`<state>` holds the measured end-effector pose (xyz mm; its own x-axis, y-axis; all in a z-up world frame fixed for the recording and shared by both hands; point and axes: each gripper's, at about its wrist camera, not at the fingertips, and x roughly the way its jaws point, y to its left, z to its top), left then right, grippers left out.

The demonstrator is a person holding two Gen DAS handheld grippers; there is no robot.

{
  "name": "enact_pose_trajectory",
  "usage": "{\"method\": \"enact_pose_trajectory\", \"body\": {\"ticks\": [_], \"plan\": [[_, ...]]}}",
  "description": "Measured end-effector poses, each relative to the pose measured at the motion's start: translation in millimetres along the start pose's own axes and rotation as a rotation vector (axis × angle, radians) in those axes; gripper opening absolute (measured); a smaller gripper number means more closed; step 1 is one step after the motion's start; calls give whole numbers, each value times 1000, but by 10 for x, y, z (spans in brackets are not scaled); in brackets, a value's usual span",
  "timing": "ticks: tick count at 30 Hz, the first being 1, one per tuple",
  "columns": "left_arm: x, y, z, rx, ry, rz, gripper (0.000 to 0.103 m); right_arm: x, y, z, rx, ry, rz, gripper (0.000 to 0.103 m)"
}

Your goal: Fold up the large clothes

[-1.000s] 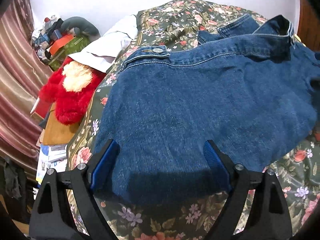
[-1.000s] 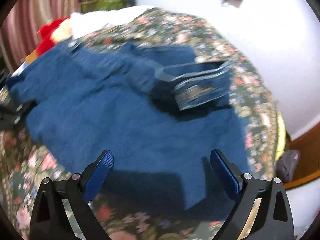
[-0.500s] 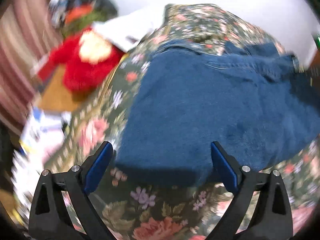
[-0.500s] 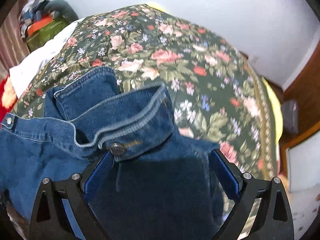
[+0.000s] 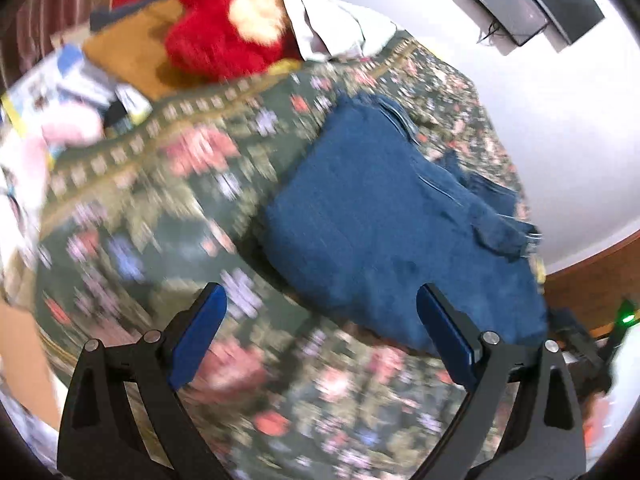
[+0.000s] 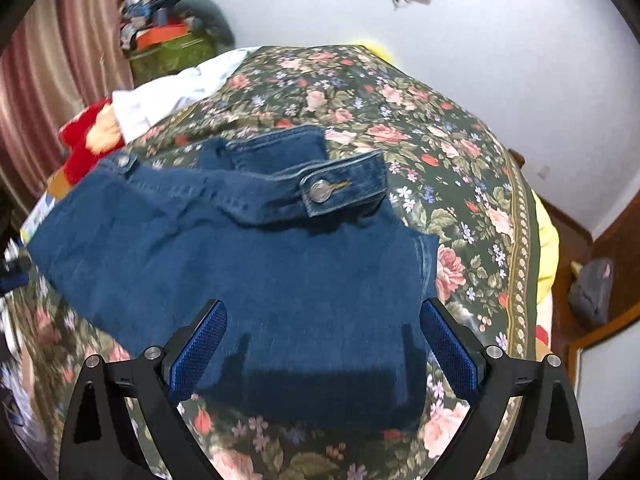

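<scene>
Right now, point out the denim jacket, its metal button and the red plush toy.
denim jacket (image 6: 280,280), right wrist view, back panel.
metal button (image 6: 320,191), right wrist view, button face.
red plush toy (image 5: 216,40), left wrist view, red fur.

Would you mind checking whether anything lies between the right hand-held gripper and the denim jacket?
Nothing visible does. The right hand-held gripper is open just above the denim jacket, which lies uncovered on the floral bedspread.

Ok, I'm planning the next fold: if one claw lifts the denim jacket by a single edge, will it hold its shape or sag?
The denim jacket would probably sag, since it already drapes in soft creases over the floral bedspread. It looks thick, with a doubled buttoned cuff, so likely heavy for one open right claw. The coarse weave should grip well.
</scene>
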<state>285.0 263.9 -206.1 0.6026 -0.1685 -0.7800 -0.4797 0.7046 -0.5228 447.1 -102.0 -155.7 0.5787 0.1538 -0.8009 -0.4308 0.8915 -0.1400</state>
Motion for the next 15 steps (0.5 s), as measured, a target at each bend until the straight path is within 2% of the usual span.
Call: {"method": "enact_pose_trajectory", "body": {"ticks": [2, 6, 9, 12, 15], "plan": [[53, -19, -78, -39, 27, -51, 97, 82, 25, -67, -22, 26, -14, 97], [187, -33, -130, -103, 57, -87, 97, 341, -3, -229, -7, 117, -6, 97], [297, -14, -92, -149, 57, -112, 97, 379, -88, -303, 38, 107, 24, 101], [408, 19, 2, -165, 30, -82, 95, 415, -155, -323, 63, 116, 57, 103], [502, 50, 74, -184, 3, -122, 95, 427, -168, -329, 60, 111, 69, 103]]}}
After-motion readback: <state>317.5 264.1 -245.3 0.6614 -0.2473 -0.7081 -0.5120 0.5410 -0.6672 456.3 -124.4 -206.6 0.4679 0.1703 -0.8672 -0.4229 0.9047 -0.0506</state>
